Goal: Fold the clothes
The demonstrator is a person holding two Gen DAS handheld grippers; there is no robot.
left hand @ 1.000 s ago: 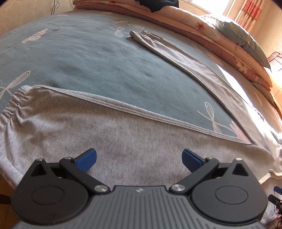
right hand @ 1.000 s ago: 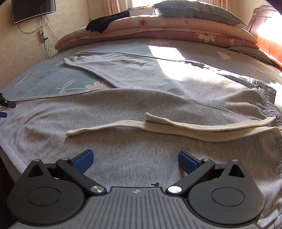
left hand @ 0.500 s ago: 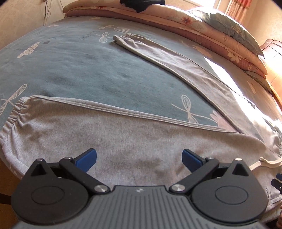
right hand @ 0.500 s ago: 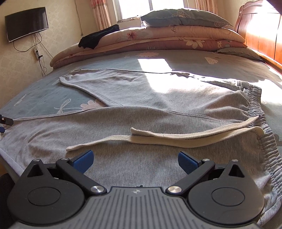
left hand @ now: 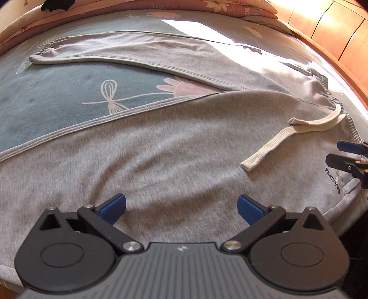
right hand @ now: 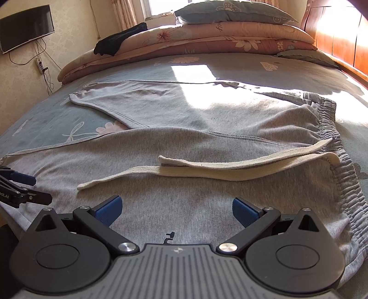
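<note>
Grey sweatpants [right hand: 207,188] are seen spread flat on the bed [right hand: 264,69], lying along its near edge. The near leg runs beside that edge, while the far leg [right hand: 138,101] is angled away toward the middle of the bed, so that a wedge of the blue patterned bedspread [left hand: 69,96] is left showing between them. The elastic waistband [right hand: 333,138] lies at the end of the bed nearest the wooden headboard [right hand: 340,41]. Two cream drawstring ends [right hand: 207,168] are laid across the near leg, one partly over the other.

The left claw [left hand: 181,204] is held wide open over the near leg, nothing being gripped between its blue fingers [left hand: 112,204]. The right claw [right hand: 176,209] is likewise held wide open and empty, poised over the near leg just short of the drawstring. Each claw's tip can be made out at the edge of the other's view.

Folded quilts [right hand: 207,39], a pillow [right hand: 230,11] and a dark garment [right hand: 119,39] are stacked along the far edge of the bed.
</note>
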